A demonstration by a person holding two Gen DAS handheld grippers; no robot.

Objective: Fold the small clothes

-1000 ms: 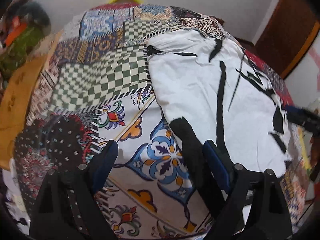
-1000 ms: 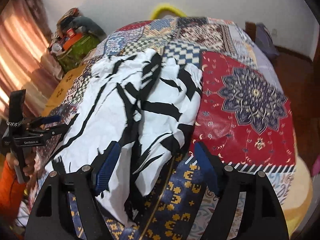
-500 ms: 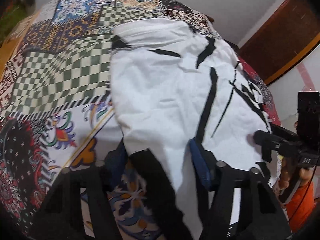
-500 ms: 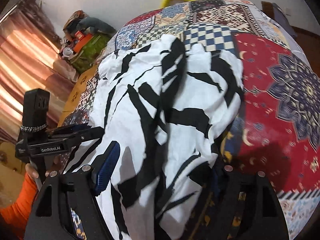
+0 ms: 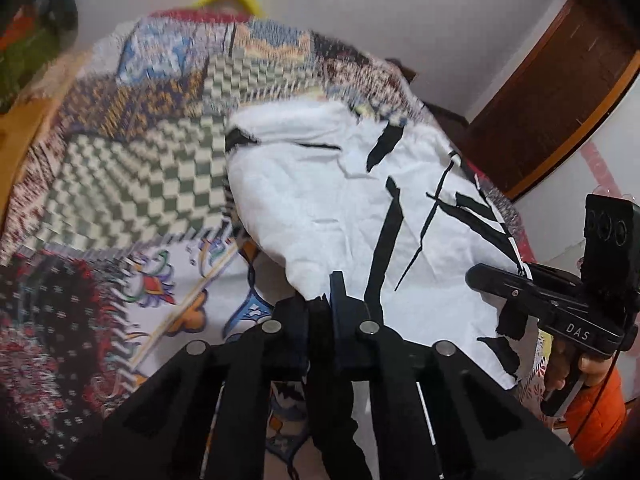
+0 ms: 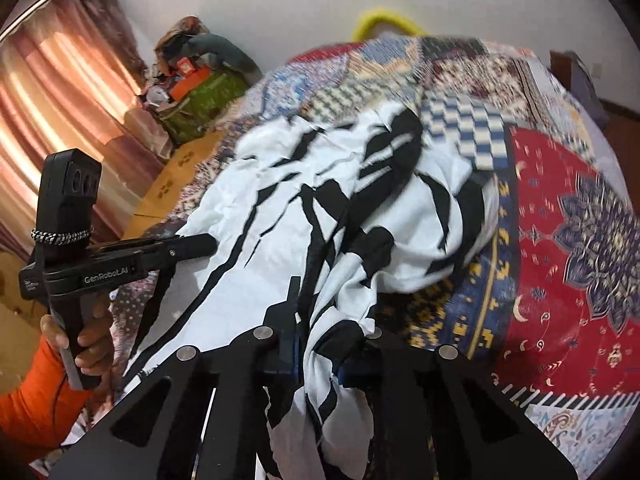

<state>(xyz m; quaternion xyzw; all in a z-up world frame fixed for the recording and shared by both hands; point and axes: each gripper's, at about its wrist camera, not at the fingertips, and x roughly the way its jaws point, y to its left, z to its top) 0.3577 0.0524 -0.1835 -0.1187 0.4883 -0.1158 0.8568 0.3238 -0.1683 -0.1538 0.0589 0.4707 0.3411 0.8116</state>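
A white garment with black streaks (image 5: 340,200) lies on a patchwork bedspread (image 5: 140,184); it also shows in the right wrist view (image 6: 320,216). My left gripper (image 5: 326,304) is shut on the garment's near left corner, lifted off the bed. My right gripper (image 6: 320,320) is shut on the bunched near right corner. Each gripper shows in the other's view, the right one (image 5: 496,280) at the right and the left one (image 6: 192,246) at the left. The cloth hides the fingertips.
The bedspread (image 6: 560,240) covers the whole bed. A yellow hoop (image 6: 384,20) lies at the far end. Bags and boxes (image 6: 192,92) are piled by the curtain at the left. A brown wooden door (image 5: 560,92) stands at the right.
Both grippers went from open to shut on the garment's near corners. The near edge has lifted off the bed and bunched.
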